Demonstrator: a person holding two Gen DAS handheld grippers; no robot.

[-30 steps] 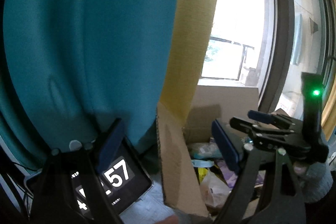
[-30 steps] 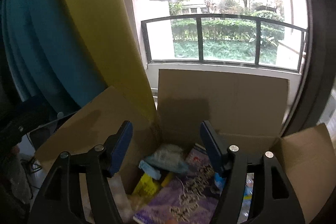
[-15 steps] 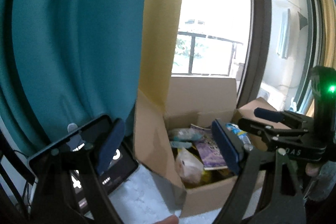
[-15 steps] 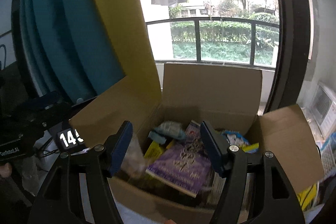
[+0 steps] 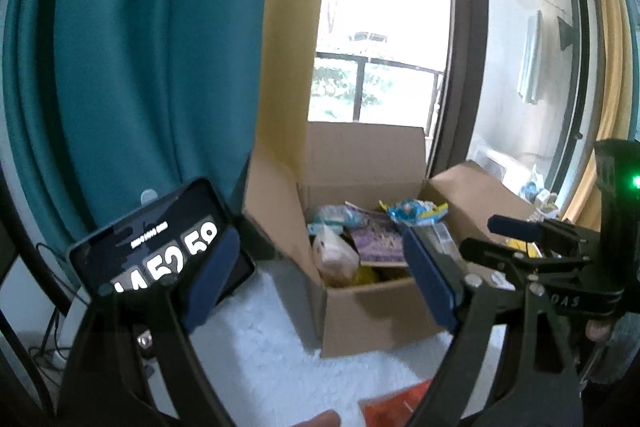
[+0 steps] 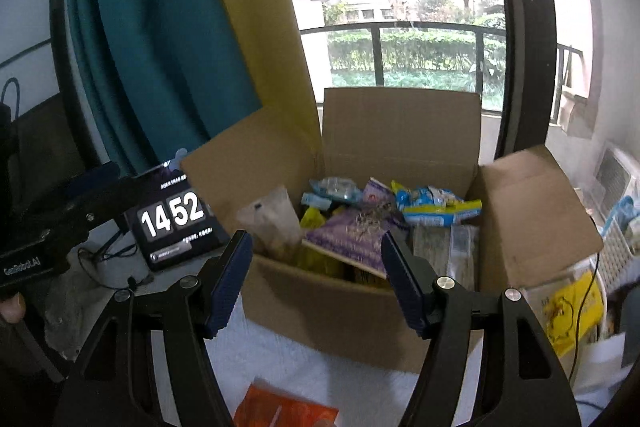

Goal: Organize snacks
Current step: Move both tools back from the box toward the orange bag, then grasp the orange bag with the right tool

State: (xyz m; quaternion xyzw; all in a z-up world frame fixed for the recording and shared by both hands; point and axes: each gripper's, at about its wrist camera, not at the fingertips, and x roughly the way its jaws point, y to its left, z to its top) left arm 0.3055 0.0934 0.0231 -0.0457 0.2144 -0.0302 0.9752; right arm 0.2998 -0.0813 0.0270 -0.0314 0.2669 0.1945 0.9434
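Observation:
An open cardboard box [image 6: 332, 311] full of snack packets stands on a white surface; it also shows in the left wrist view [image 5: 368, 315]. Inside lie a purple packet [image 6: 348, 239], a blue and yellow packet [image 6: 436, 207] and a clear bag [image 6: 272, 223]. An orange packet [image 6: 284, 409] lies on the white surface near me, also in the left wrist view [image 5: 396, 403]. My right gripper [image 6: 316, 283] is open and empty, in front of the box. My left gripper [image 5: 316, 283] is open and empty, left of the box.
A tablet [image 6: 176, 223] showing a clock leans left of the box, also in the left wrist view [image 5: 160, 247]. Teal [image 6: 152, 39] and yellow [image 6: 260, 19] curtains hang behind. A yellow bag [image 6: 568, 307] and a white basket [image 6: 616, 251] lie at the right.
Both grippers have pulled back and up from the box. The whole box, the white surface and the orange packet have come into view. Both stay open.

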